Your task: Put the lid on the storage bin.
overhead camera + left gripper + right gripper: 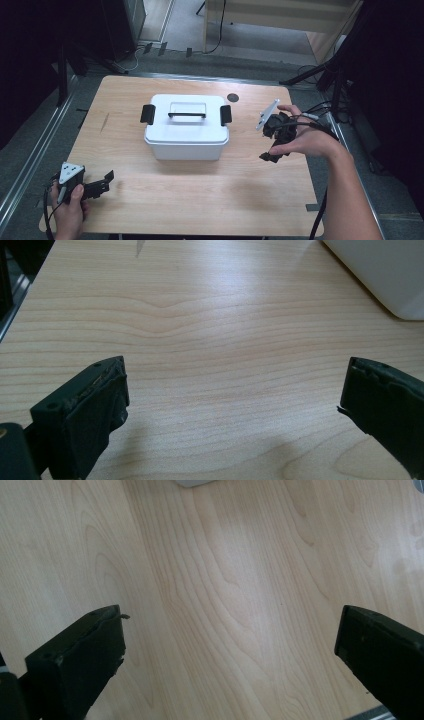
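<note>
The white box sits near the middle of the counter, a little toward the far edge, with its lid on and both black side latches apparently down against the walls, so the work on it looks not yet started. Nothing has hold of it: the handle across the lid lies untouched. The left hand-held gripper rests low by the near left corner of the counter, well apart from the box, its jaws spread wide with only bare wood between them in the left gripper view, where a corner of the box shows far off at the upper right. The right hand-held gripper is held above the counter near the right edge, beside the box but not touching it; its jaws are also wide apart and empty, pointing down at plain wood in the right gripper view. A small dark disc lies on the counter behind the box's right end. As it stands, everything remains to be done: closing in on the latches or handle, releasing them, and lifting the lid.
</note>
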### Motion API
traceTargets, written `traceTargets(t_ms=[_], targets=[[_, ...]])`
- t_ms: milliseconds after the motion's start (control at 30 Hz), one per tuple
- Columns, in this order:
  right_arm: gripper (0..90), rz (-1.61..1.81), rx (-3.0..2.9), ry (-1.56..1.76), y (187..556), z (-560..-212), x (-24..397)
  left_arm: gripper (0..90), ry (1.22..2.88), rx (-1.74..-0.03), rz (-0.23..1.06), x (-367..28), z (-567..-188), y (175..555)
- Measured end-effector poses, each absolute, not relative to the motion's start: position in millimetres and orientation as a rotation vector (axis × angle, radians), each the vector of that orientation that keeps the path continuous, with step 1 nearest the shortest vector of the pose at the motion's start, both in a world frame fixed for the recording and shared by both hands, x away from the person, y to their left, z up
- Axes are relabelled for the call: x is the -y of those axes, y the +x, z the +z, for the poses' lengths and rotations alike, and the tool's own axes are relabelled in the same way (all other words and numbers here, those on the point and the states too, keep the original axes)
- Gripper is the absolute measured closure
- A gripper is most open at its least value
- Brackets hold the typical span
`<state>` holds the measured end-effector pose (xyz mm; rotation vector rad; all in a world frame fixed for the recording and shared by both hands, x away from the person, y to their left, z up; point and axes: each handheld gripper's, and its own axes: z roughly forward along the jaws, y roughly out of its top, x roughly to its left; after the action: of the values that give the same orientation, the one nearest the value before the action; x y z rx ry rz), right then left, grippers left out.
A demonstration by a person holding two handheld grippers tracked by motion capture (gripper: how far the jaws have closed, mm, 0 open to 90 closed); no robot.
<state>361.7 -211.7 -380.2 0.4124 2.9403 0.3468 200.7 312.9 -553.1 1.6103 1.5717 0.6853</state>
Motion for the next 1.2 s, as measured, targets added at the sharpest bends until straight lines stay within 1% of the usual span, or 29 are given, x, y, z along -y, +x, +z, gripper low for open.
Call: traceTargets(t_ms=[67, 333, 400, 433, 467, 500, 533, 600, 767, 867, 1033, 1200], targets=[[0.0, 0.366, -2.935, 0.418, 359.4, -383.4, 213.5, 0.0, 1.610, -1.571, 0.688, -312.8, -553.2, 200.7], [0.0, 0.517, -2.872, 0.489, 339.7, -412.1, 232.2, 0.0, 1.610, -1.569, 0.689, -313.1, -553.1, 200.4], [0.0, 0.601, -2.849, 0.536, 332.1, -422.4, 241.2, 0.0, 1.610, -1.570, 0.689, -313.0, -553.2, 200.5], [0.0, 0.601, -2.849, 0.536, 332.1, -422.4, 241.2, 0.0, 1.610, -1.569, 0.690, -313.1, -553.1, 200.4], [0.0, 0.628, -2.835, 0.553, 327.1, -430.6, 246.4, 0.0, 1.609, -1.569, 0.691, -313.1, -553.1, 200.3], [0.0, 0.628, -2.835, 0.553, 327.1, -430.6, 246.4, 0.0, 1.609, -1.569, 0.692, -313.1, -553.1, 200.2], [0.0, 0.646, -2.812, 0.578, 321.4, -438.4, 253.3, 0.0, 1.608, -1.569, 0.693, -313.1, -553.1, 200.1], [0.0, 0.658, -2.803, 0.578, 319.7, -440.6, 256.1, 0.0, 1.609, -1.569, 0.694, -312.9, -553.1, 200.1], [0.0, 0.787, -2.738, 0.671, 307.3, -455.7, 278.0, 0.0, 1.614, -1.568, 0.701, -312.9, -553.0, 200.1], [0.0, 0.842, -2.676, 0.723, 296.9, -471.4, 293.7, 0.0, 1.613, -1.570, 0.704, -312.7, -553.0, 200.0], [0.0, 0.913, -2.599, 0.778, 287.7, -484.0, 305.2, 0.0, 1.611, -1.571, 0.707, -312.5, -552.9, 199.8], [0.0, 1.059, -2.520, 0.853, 276.3, -500.0, 317.7, 0.0, 1.608, -1.571, 0.709, -312.3, -552.8, 199.3]])
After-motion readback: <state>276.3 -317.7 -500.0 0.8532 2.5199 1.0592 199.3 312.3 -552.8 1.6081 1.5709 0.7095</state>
